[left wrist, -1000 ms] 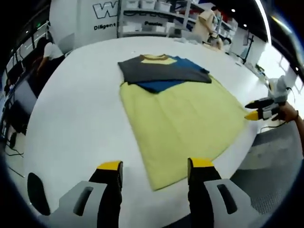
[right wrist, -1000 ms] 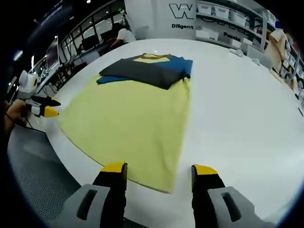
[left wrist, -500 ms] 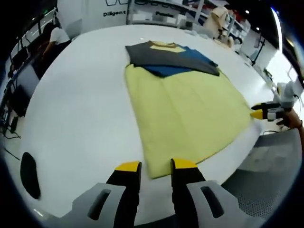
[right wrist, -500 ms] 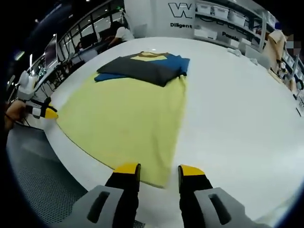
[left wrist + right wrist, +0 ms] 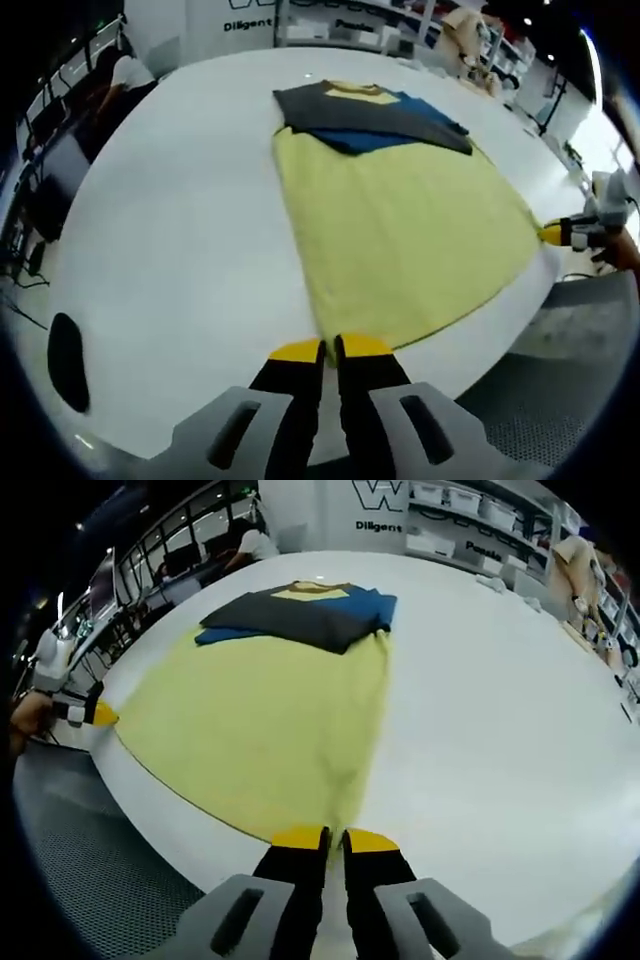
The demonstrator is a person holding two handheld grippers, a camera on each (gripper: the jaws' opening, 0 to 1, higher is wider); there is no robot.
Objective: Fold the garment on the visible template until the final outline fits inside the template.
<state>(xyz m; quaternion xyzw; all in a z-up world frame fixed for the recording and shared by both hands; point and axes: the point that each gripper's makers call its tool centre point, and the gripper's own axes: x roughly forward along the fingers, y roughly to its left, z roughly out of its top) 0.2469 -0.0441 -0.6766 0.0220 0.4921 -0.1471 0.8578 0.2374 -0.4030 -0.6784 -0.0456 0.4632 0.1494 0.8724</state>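
Note:
A yellow garment (image 5: 400,230) lies flat on the white table (image 5: 170,220), with its grey and blue sleeves (image 5: 365,115) folded across the far end by the collar. My left gripper (image 5: 330,348) is shut on the near hem corner. In the right gripper view the same garment (image 5: 260,720) spreads away from me, its sleeves (image 5: 300,620) at the far end. My right gripper (image 5: 334,835) is shut on the other hem corner. Each gripper also shows in the other's view: the right gripper (image 5: 565,232) at the right, the left gripper (image 5: 88,714) at the left.
The table edge runs just in front of both grippers, with grey mesh flooring (image 5: 90,880) below it. Shelves with white bins (image 5: 470,510) line the back wall. A person (image 5: 250,542) sits at desks beyond the far left of the table.
Both grippers moved forward onto the near hem corners and went from wide open to shut on the fabric. The garment has stayed flat.

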